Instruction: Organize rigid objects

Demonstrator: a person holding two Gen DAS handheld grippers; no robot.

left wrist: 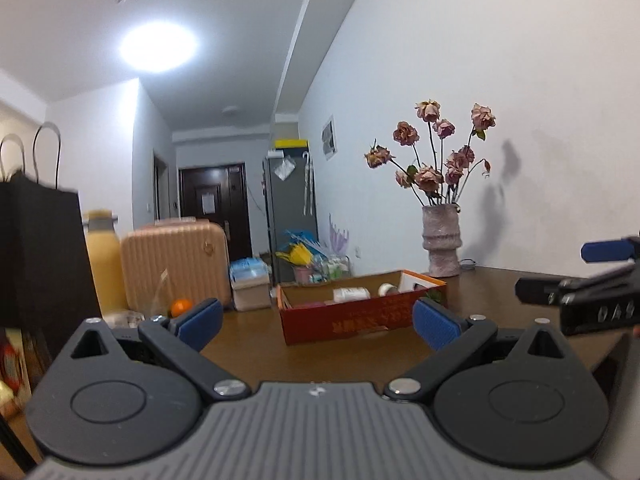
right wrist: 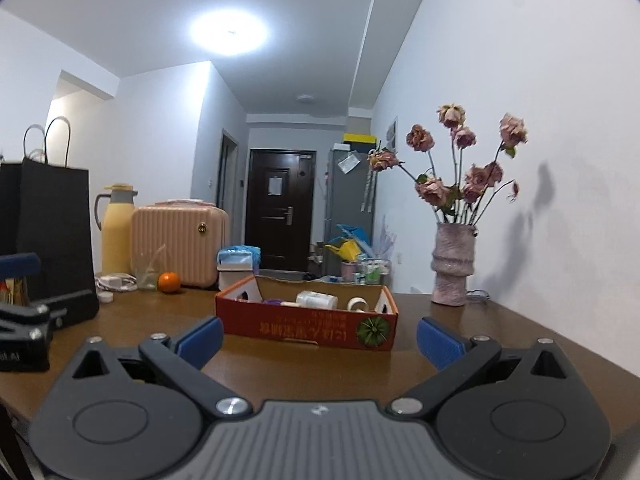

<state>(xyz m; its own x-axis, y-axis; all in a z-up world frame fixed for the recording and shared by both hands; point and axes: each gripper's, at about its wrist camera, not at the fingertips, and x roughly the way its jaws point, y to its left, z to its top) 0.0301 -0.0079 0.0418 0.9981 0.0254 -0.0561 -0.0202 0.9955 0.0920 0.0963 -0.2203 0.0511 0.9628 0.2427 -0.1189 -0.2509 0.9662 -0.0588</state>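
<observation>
Left wrist view: left gripper (left wrist: 316,322) is hovering low over the brown table (left wrist: 248,336), its 2 blue ribbed pads spread wide and gripping nothing. Ahead, the red cardboard box (left wrist: 352,320) is holding a white bottle (left wrist: 351,294) and a tape roll (left wrist: 386,289). The next move probably calls for a slow, level approach.

Right wrist view: right gripper (right wrist: 318,340) is likewise gaping, empty. The box (right wrist: 308,326), matte and shallow, is sitting between a glossy orange (right wrist: 168,281) and a rough ceramic vase (right wrist: 452,268).

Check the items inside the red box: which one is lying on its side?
The white bottle, lying lengthwise mid-box. The tape roll beside it stands on edge.
</observation>
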